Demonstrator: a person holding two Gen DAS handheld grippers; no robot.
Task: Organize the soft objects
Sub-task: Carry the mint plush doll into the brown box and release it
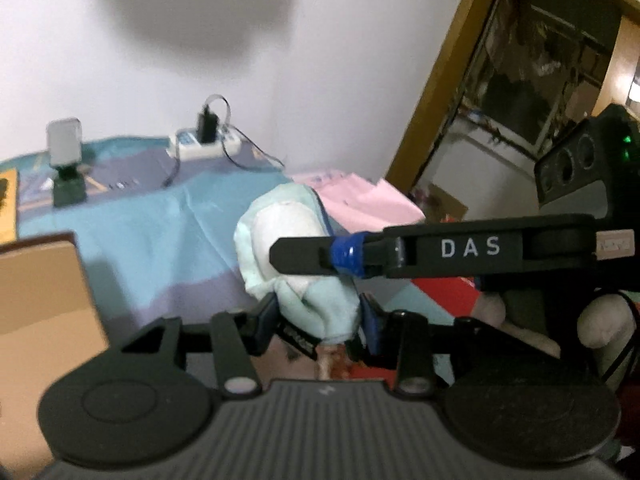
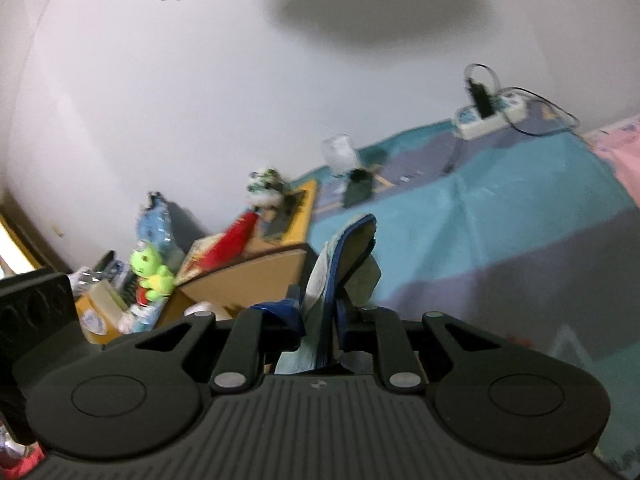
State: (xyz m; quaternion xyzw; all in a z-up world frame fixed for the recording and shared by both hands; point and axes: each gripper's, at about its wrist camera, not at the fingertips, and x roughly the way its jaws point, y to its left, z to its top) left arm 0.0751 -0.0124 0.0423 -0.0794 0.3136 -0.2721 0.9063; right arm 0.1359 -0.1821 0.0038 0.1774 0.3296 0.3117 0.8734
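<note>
A pale mint-green and white soft cloth bundle [image 1: 296, 240] hangs above the blue and purple bedsheet [image 1: 160, 224]. My left gripper [image 1: 316, 320] is shut on its lower end, and the fabric bulges out between the two blue-padded fingers. My right gripper [image 1: 288, 254] reaches in from the right with its black fingers edge-on, its tip pressed on the bundle's white panel. In the right wrist view, the right gripper [image 2: 358, 236] is shut on a fold of the same cloth [image 2: 320, 276], which sticks up between the fingers.
A cardboard box [image 1: 44, 300] stands at the left, also seen as box [image 2: 248, 276] with toys, among them a green plush frog [image 2: 150, 268]. A power strip with a charger [image 1: 204, 144] and a small white device [image 1: 66, 148] sit by the wall. A pink sheet [image 1: 360, 196] lies far right.
</note>
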